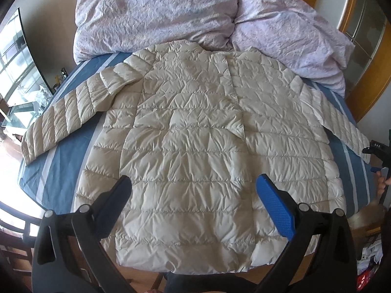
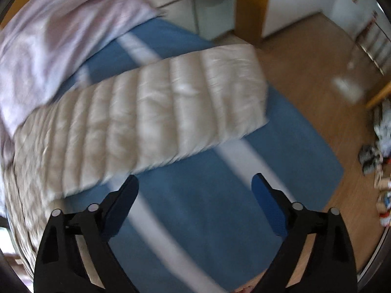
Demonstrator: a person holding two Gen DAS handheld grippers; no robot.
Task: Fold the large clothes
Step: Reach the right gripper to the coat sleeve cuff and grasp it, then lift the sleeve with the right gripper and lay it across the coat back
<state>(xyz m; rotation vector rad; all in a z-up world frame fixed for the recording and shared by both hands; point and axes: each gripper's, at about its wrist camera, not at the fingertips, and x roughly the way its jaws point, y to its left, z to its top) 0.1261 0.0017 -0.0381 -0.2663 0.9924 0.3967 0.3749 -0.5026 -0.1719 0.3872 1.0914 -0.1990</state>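
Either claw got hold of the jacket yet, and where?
Nothing is held. The left claw hangs open over the jacket near its hem; the right claw is open near the sleeve, not touching.

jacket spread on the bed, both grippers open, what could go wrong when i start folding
The puffy jacket looks slick, so a shallow pinch by the left gripper may slip off. The right sleeve reaches the edge of the blue bedspread; a loose grab by the right gripper could let it slide floorward. The rumpled duvet touches the collar and may snag.

One jacket (image 1: 195, 131), two pillows (image 1: 156, 14).
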